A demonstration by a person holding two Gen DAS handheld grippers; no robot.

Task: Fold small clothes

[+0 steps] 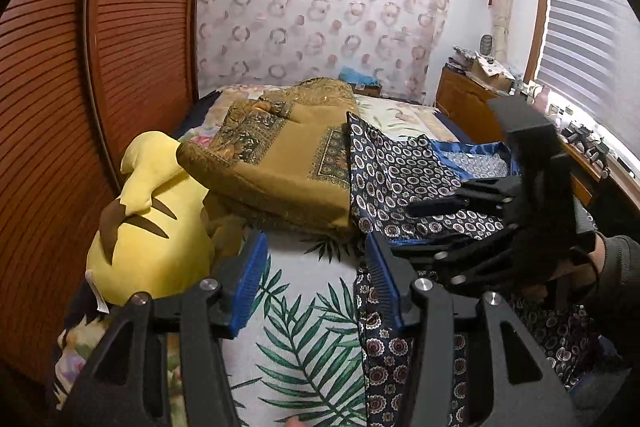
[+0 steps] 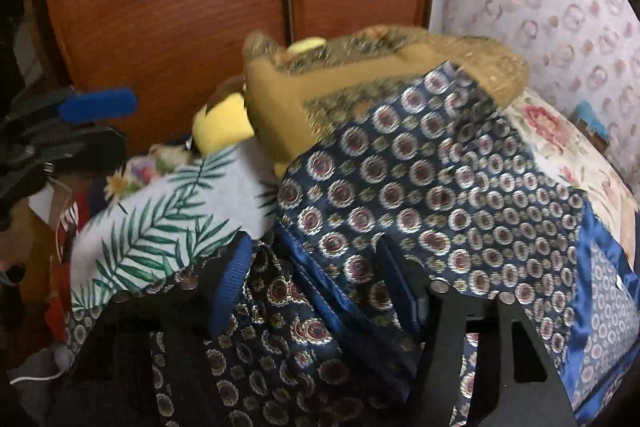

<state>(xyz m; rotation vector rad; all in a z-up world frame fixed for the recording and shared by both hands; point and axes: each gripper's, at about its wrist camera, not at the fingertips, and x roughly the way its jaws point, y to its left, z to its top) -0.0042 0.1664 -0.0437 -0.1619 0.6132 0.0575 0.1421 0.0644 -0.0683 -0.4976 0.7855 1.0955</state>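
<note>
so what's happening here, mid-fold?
A person with a gripper in each hand is working a navy patterned garment on a bed with a palm-leaf sheet. The right gripper is open with a fold of the garment lying between its fingers. The left gripper is open over the sheet at the garment's edge, holding nothing. A yellow plush and a mustard blanket lie behind.

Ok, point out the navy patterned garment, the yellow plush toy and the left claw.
navy patterned garment point(image 2: 460, 187): right wrist view, spread middle panel.
yellow plush toy point(image 1: 152, 227): left wrist view, its back.
left claw point(image 1: 316, 287): left wrist view, gap between blue pads.
</note>
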